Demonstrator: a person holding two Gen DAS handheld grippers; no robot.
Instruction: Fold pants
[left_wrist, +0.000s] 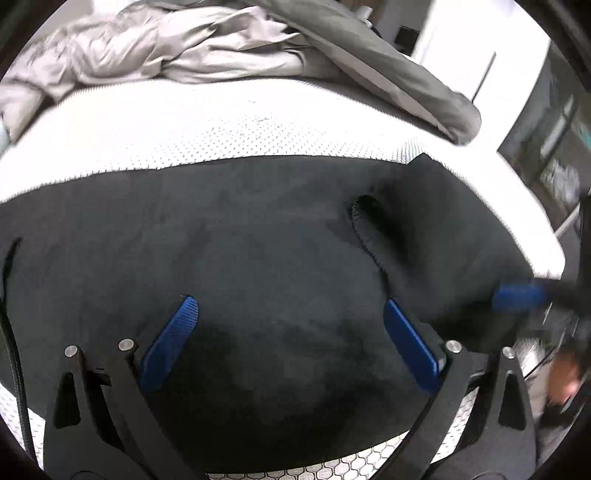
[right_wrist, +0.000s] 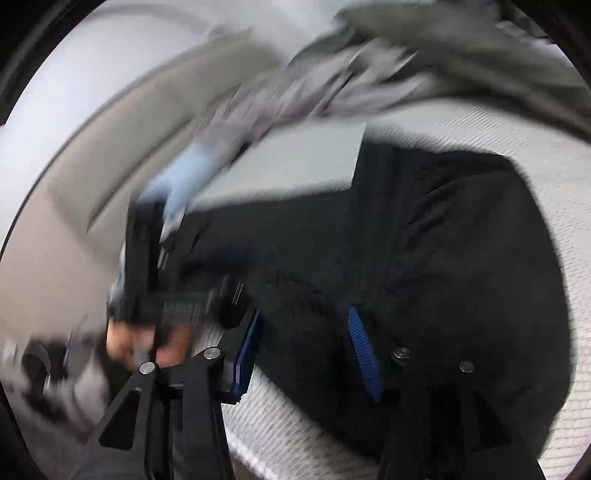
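Black pants (left_wrist: 258, 258) lie spread flat on a white textured mattress (left_wrist: 184, 122), filling the lower half of the left wrist view; a zipper-like toothed edge (left_wrist: 364, 229) curls up near the right side. Near edge of the fabric is cut off by the lens rim and gripper frame.

Left gripper (left_wrist: 291, 343) sits over the pants w/ its blue fingers (left_wrist: 170, 343) set wide apart, nothing pinched between them; can't tell whether the tips touch the cloth.

Right gripper (right_wrist: 303, 350): blue fingers about halfway apart over the pants' edge (right_wrist: 406, 258). Dark fabric lies between and beyond them, but pads don't look pressed on it. This view is badly motion-smeared, so contact isn't clear. In the left wrist view, only one blurred blue finger of it shows at the right edge.

Rumpled grey bedding (left_wrist: 166, 48) is piled at the far side of the mattress; in the right view it's just streaks. A hand (right_wrist: 133, 339) and dark frame at lower left of the right view are too blurred to read. Room beyond: indistinct.
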